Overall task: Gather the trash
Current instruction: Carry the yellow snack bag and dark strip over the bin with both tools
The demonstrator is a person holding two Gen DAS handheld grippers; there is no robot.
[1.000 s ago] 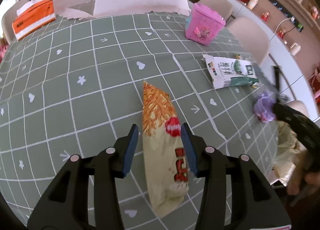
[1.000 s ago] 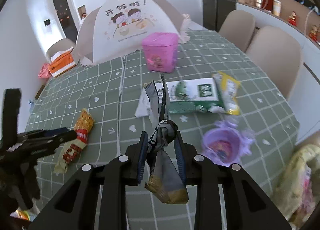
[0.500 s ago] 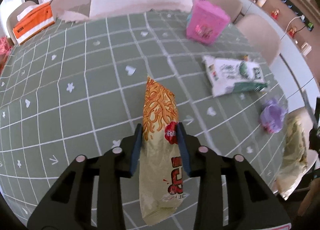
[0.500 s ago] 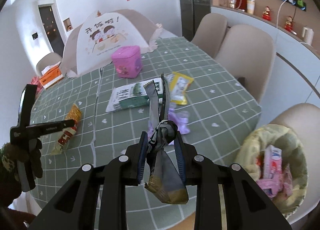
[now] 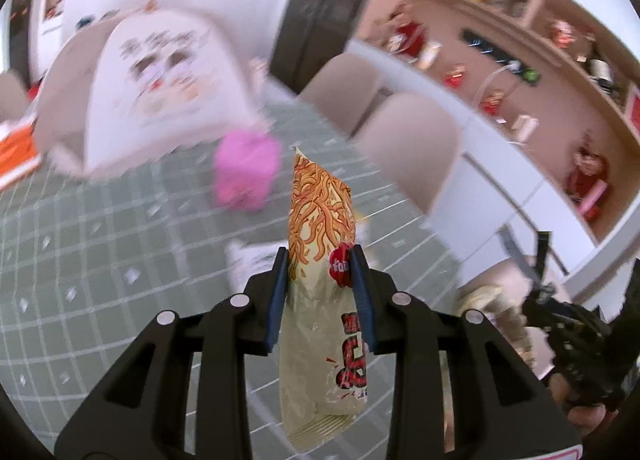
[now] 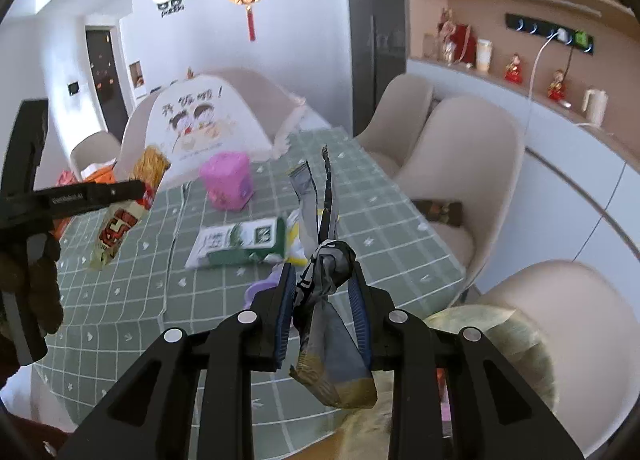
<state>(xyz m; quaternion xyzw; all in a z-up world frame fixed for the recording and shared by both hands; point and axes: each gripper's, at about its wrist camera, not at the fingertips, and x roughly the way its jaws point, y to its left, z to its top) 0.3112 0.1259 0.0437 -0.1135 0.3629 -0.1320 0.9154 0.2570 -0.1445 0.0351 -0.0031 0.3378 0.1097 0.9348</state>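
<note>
Both claws clamped on trash, left claw on noodle packet, right claw on knotted wrapper; release squarely over lined bin.

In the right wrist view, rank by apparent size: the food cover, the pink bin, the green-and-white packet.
1. food cover
2. green-and-white packet
3. pink bin, close to the packet; the cover sits farthest, so it is truly largest.

Left gripper clamped on a cream plastic snack packet printed with orange noodles, held upright above the green grid-patterned tablecloth. Blurred pink plastic bin behind. Right gripper at lower right.
</note>
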